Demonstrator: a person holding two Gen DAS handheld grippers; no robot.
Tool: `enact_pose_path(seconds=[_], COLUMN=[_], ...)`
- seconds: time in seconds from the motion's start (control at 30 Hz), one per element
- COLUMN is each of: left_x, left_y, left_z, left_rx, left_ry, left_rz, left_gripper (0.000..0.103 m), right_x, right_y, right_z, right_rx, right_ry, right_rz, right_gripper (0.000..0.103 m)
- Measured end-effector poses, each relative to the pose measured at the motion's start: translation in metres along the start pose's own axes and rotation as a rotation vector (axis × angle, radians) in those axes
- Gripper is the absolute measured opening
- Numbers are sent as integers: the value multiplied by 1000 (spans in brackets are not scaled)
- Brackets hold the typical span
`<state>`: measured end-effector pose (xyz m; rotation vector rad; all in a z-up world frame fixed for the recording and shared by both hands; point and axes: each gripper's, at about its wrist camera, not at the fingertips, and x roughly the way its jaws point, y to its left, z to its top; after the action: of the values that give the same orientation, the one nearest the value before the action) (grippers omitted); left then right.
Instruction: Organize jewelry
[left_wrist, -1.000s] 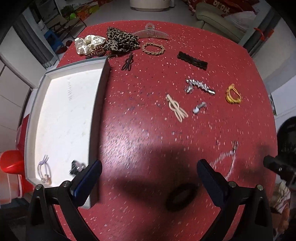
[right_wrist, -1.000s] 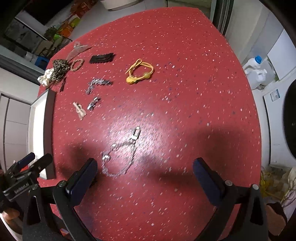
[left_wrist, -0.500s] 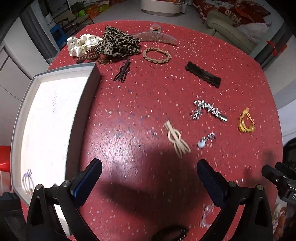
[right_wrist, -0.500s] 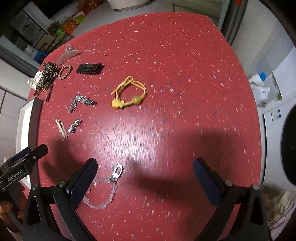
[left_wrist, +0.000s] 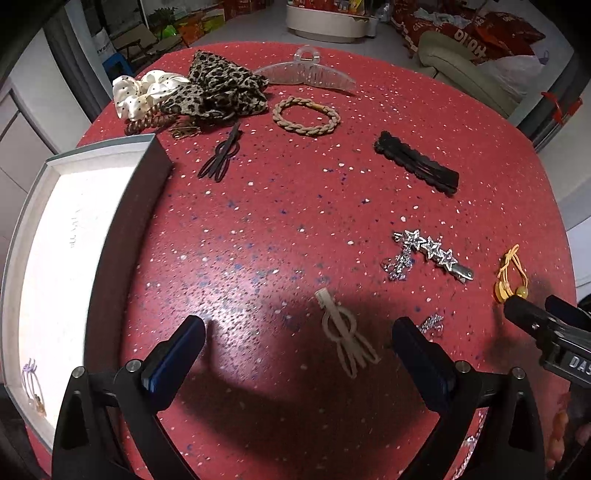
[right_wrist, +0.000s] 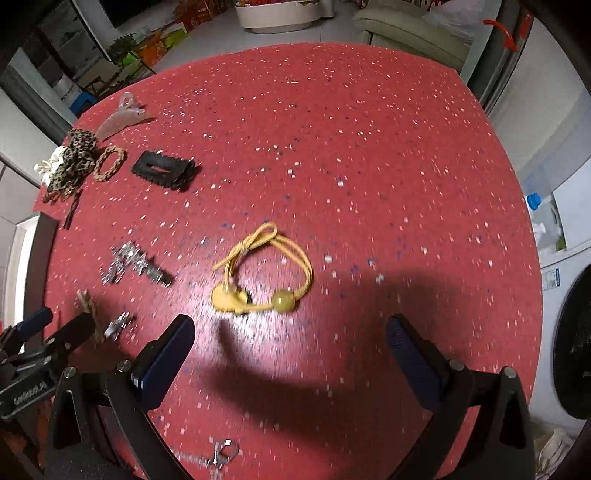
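Red speckled counter (left_wrist: 295, 206) fills both views, a white-lined tray (left_wrist: 66, 258) at the left edge. Lower centre of the left view, the left hand-held gripper (left_wrist: 297, 332) gapes wide and empty, the beige clip (left_wrist: 345, 334) between its fingers, long axis running away from the camera. Right hand-held gripper (right_wrist: 290, 330), equally wide and empty, faces the yellow hair tie (right_wrist: 264, 271) just ahead.

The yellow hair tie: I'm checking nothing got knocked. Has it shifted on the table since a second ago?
No. The yellow hair tie lies the same way beside the star clip; only the camera has moved closer.
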<state>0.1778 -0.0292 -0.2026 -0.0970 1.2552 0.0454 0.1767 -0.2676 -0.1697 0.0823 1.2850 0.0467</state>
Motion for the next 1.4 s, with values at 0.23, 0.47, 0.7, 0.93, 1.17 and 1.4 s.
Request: enact_pose_path(seconds=[0.23, 0.47, 0.7, 0.93, 1.17, 1.4], left_x=[9, 6, -3, -17, -35, -57], left_y=[-15, -34, -32, -15, -1, 0], left_z=[3, 3, 1, -5, -16, -31], left_rx=[30, 85, 125, 95, 93, 117], left_ry=[-15, -48, -53, -51, -42, -44], left_rz=[38, 37, -19, -120, -170, -199], left_gripper=[89, 67, 19, 19, 19, 19], right_x=[11, 15, 3, -6, -27, -38], right_y=[5, 18, 32, 37, 21, 13], right_z=[7, 12, 6, 3, -9, -36], right_rx=[-14, -8, -42, -13, 41, 92], right_ry=[-16, -54, -81, -98, -92, -42], right_rz=[-38, -86, -69, -46, 72, 145], right_gripper=[103, 101, 68, 12, 12, 12])
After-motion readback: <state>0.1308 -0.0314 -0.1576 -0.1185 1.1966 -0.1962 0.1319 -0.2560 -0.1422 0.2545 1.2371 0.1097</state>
